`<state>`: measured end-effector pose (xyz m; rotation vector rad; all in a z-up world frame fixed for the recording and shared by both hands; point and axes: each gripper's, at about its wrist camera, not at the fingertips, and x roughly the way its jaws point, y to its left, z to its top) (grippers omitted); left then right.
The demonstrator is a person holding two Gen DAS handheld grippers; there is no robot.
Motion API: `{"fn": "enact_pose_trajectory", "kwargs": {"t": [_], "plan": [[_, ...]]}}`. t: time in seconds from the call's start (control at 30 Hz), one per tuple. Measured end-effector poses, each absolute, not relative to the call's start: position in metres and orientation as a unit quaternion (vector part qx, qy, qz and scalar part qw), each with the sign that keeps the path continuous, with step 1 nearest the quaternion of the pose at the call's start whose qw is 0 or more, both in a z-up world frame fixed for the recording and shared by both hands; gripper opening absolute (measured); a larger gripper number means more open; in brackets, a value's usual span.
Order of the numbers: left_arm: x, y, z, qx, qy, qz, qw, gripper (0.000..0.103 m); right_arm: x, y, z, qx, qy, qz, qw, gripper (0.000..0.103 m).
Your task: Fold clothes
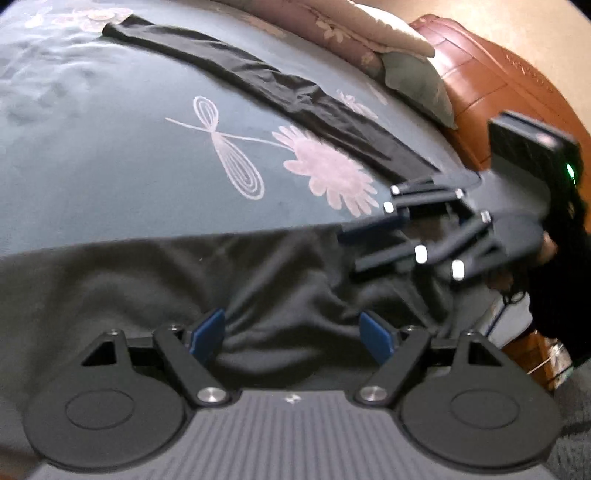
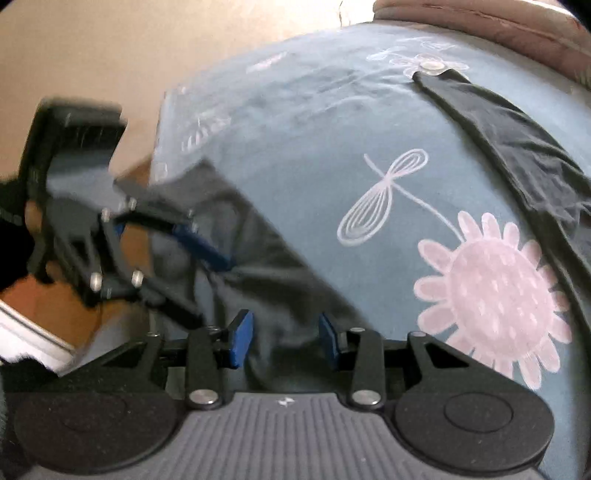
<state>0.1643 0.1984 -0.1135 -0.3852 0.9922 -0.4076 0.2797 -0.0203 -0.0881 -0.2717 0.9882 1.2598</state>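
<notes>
A flower-printed blue bed (image 1: 110, 155) carries a black garment (image 1: 155, 273) and pillows (image 1: 354, 33).

A dark charcoal garment (image 1: 147, 280) lies rumpled across the lower half of the left wrist view, its upper edge straight against the bedspread, soft folds gathering at lower centre. One long black sleeve or leg (image 1: 258, 81) stretches flat, diagonally from upper left toward right of centre. In the right wrist view, that strip (image 2: 517, 147) lies at upper right
</notes>
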Motion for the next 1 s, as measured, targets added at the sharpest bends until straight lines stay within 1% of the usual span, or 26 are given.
{"fn": "enact_pose_trajectory", "kwargs": {"t": [0.1,0.13,0.2,0.3,0.47,0.57,0.7,0.77,0.83,0.87,0.93,1.0], "plan": [[0.166,0.2,-0.105,-0.16,0.457,-0.183,0.856,0.08,0.289,-0.009,-0.098,-0.105,0.443,0.561,0.692,0.045],[0.168,0.203,-0.103,-0.16,0.448,-0.18,0.861,0.08,0.29,-0.004,-0.106,-0.103,0.454,0.558,0.687,0.046],[0.173,0.208,-0.099,-0.164,0.432,-0.179,0.869,0.08,0.283,-0.002,-0.115,-0.1,0.458,0.558,0.685,0.051],[0.183,0.205,-0.099,-0.174,0.42,-0.201,0.868,0.08,0.265,-0.009,-0.116,-0.107,0.456,0.567,0.677,0.052],[0.197,0.188,-0.116,-0.165,0.436,-0.215,0.858,0.081,0.262,-0.015,-0.116,-0.098,0.469,0.561,0.676,0.051],[0.19,0.194,-0.116,-0.172,0.441,-0.213,0.855,0.081,0.263,-0.013,-0.108,-0.118,0.468,0.56,0.673,0.05],[0.178,0.205,-0.107,-0.155,0.442,-0.196,0.862,0.081,0.264,-0.021,-0.09,-0.131,0.458,0.545,0.69,0.05],[0.173,0.21,-0.1,-0.135,0.432,-0.187,0.872,0.081,0.265,-0.025,-0.091,-0.148,0.46,0.518,0.706,0.051],[0.173,0.216,-0.102,-0.13,0.442,-0.169,0.872,0.081,0.269,-0.025,-0.102,-0.158,0.466,0.494,0.717,0.051],[0.174,0.219,-0.104,-0.127,0.447,-0.159,0.871,0.079,0.27,-0.024,-0.108,-0.154,0.464,0.487,0.724,0.055],[0.175,0.224,-0.107,-0.122,0.457,-0.14,0.87,0.081,0.272,-0.014,-0.112,-0.141,0.445,0.489,0.737,0.061],[0.169,0.225,-0.107,-0.069,0.463,-0.096,0.878,0.081,0.27,-0.001,-0.115,-0.156,0.423,0.487,0.748,0.064]]}}
